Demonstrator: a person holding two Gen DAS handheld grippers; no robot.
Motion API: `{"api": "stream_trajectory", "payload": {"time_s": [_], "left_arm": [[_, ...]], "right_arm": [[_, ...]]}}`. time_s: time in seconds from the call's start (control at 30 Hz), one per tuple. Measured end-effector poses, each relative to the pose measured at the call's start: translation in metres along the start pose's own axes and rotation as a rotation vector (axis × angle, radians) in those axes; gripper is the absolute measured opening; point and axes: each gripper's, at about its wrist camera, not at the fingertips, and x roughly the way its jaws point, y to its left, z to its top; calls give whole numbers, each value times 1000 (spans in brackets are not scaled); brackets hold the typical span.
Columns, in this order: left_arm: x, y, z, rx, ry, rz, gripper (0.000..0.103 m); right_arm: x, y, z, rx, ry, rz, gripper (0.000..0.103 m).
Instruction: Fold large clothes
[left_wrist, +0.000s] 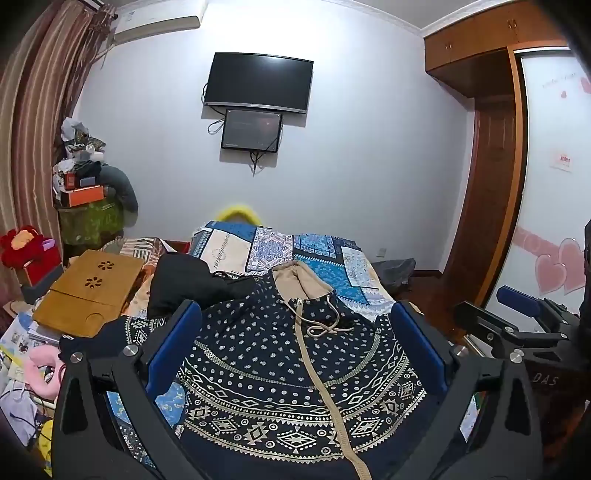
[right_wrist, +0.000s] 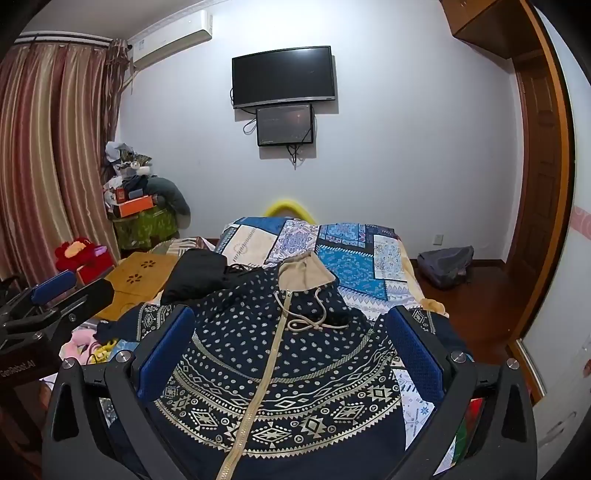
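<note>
In the left wrist view, a navy zip-up hoodie printed with pale dots and geometric bands (left_wrist: 295, 376) is seen spread front-up across the lower centre of the frame, on a blue patchwork bedspread (left_wrist: 325, 258). Its beige-lined hood (left_wrist: 295, 280) points toward the far wall, and the beige zipper (left_wrist: 321, 387) runs down the middle. The left gripper (left_wrist: 295, 354) is held above the garment with its blue-padded fingers (left_wrist: 173, 347) spread wide; nothing is gripped. At the right edge the right gripper (left_wrist: 517, 314) is glimpsed from the side, so its opening cannot be judged from here. A black garment (left_wrist: 188, 284) lies beside the hoodie at centre left, and a bamboo lap tray (left_wrist: 88, 291) is seen further left.

In the right wrist view, the same hoodie (right_wrist: 280, 376) fills the lower centre. The right gripper (right_wrist: 291, 350) is likewise held wide apart and empty. The left gripper (right_wrist: 55, 299) appears at the left edge.

The fold seems not yet begun. It would probably be done best if a sleeve or side edge were pinched cleanly through a single layer at matching points, with the loose drawstring (right_wrist: 314, 321) kept clear.

Only the right view shows a grey backpack (right_wrist: 447, 266) on the floor at the right, and the hoodie's right sleeve edge near the bed's side.
</note>
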Motion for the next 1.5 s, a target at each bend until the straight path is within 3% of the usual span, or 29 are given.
{"api": "stream_trajectory", "payload": {"time_s": [1.5], "left_arm": [[-1, 4, -1, -3, -4, 11, 103]], "right_arm": [[3, 1, 3, -3, 16, 15, 103]]}}
